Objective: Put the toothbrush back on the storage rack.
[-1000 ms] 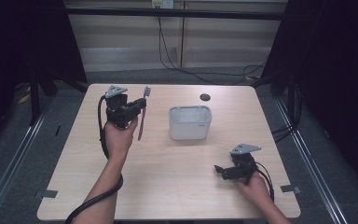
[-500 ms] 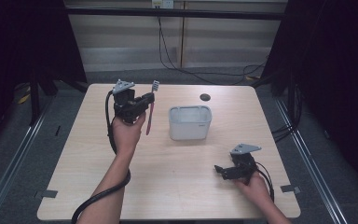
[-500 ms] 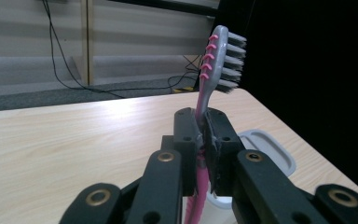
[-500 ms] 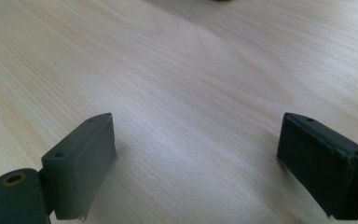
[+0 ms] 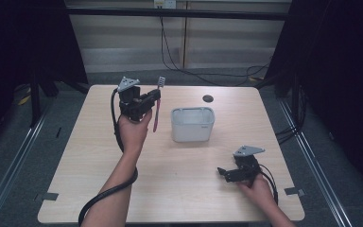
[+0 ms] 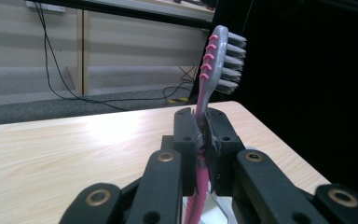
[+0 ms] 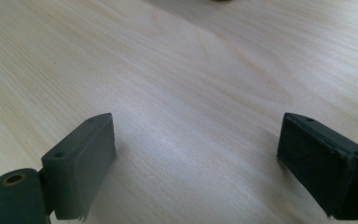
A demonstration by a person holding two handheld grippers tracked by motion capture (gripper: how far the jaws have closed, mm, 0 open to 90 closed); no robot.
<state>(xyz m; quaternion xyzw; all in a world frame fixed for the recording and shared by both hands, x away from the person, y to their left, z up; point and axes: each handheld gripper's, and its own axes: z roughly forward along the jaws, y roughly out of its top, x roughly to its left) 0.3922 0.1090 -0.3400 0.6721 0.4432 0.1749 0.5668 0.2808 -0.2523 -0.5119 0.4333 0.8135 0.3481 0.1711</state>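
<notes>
Nearest the person, at about 5 o'clock on the wooden table (image 5: 179, 189), the right gripper (image 5: 224, 172) rests low on the surface, jaws spread wide with bare wood grain between them in the right gripper view; nothing is held. Likely parked there to keep out of the way while the other hand works.

Farther in, at about 10 o'clock, the left gripper (image 5: 155, 96) is raised off the tabletop. Its jaws are pressed together on a pink toothbrush (image 5: 157, 106), pinching the handle partway along. In the left gripper view the bristle head (image 6: 226, 58) stands up above the pads, while the pink handle hangs down below them. The mid-handle pinch keeps the brush upright and steady for carrying.

Just to 3 o'clock of the brush, near table centre, sits a white rectangular bin (image 5: 193, 124), open-topped, probably where the brush is bound. The brush hangs beside it, not over it.

Beyond, at 12 o'clock, a small dark round thing (image 5: 208, 98) lies near the far edge.
</notes>
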